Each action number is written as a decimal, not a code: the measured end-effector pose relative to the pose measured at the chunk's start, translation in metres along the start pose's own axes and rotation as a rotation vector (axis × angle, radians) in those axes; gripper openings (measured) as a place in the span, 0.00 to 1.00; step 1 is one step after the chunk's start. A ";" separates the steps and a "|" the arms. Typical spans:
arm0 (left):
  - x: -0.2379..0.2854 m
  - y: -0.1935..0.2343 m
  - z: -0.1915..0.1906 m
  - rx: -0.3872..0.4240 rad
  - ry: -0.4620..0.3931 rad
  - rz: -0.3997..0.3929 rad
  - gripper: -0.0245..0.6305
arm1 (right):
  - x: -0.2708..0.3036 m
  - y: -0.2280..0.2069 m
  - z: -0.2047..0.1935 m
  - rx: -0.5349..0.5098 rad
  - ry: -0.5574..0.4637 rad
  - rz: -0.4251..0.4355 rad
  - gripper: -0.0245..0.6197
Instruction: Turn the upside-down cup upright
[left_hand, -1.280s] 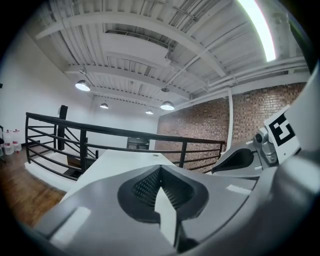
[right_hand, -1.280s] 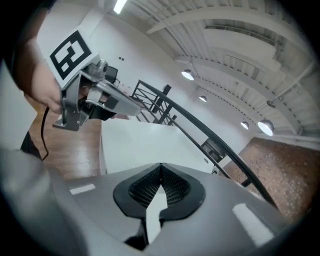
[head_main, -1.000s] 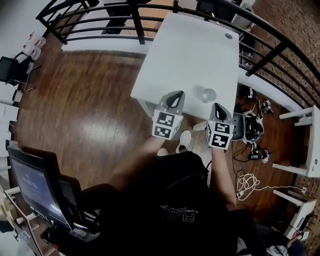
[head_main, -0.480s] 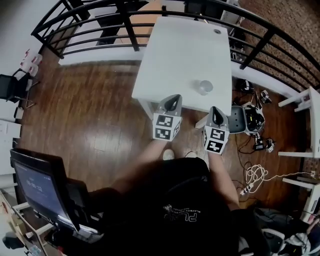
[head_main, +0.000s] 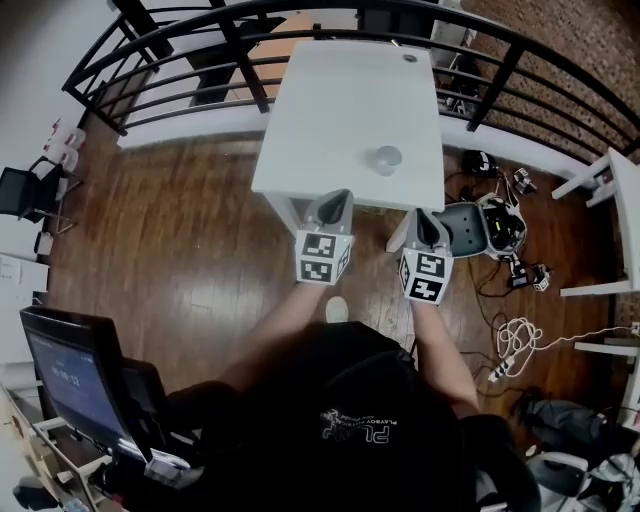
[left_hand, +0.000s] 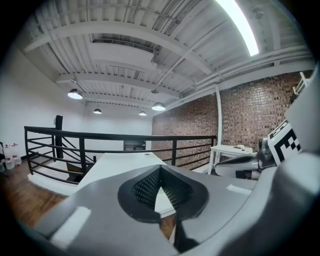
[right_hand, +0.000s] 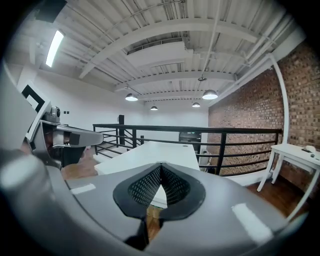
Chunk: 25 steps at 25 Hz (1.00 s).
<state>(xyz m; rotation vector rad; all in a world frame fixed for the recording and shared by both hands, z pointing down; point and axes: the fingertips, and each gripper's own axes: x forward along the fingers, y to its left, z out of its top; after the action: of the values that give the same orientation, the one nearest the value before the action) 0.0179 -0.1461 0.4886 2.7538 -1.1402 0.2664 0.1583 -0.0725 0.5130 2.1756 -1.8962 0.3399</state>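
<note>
Backing off from the bench (head_main: 330, 110), the left gripper (head_main: 335, 205) and the right gripper (head_main: 428, 224) now hang just short of its near edge, over the wooden floor (head_main: 180, 240), where a second ago their tips reached over the bench top. Both are closed tight on nothing: each gripper view shows the ribbed pads (left_hand: 146, 187) meeting in a seam, with only the bench beyond. The clear cup (head_main: 388, 160) stands on the bench ahead of the right gripper and a little to its left, and ahead and to the right of the left gripper. Earlier it sat just in front of the right gripper's tips; now it is well apart from both. The cup seems to keep its spot near the bench's near right corner, so the gap comes from the grippers drawing away. Whether it rests on its rim or its base I cannot tell from the head view, so this may be a retreat after the turn or a step away with the cup untouched. Any further handling calls for a fresh approach.
</note>
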 end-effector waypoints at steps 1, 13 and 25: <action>-0.006 -0.006 0.001 -0.004 -0.003 0.003 0.04 | -0.010 -0.003 -0.001 -0.002 -0.003 0.000 0.06; -0.091 -0.096 -0.025 -0.007 0.021 0.016 0.04 | -0.122 -0.016 -0.039 -0.017 -0.028 0.040 0.06; -0.144 -0.112 -0.039 0.045 0.049 0.012 0.04 | -0.170 0.004 -0.045 0.013 -0.060 0.031 0.06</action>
<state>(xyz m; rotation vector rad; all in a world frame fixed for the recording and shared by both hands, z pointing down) -0.0072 0.0392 0.4874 2.7635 -1.1533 0.3641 0.1308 0.1004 0.5005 2.1907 -1.9665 0.2961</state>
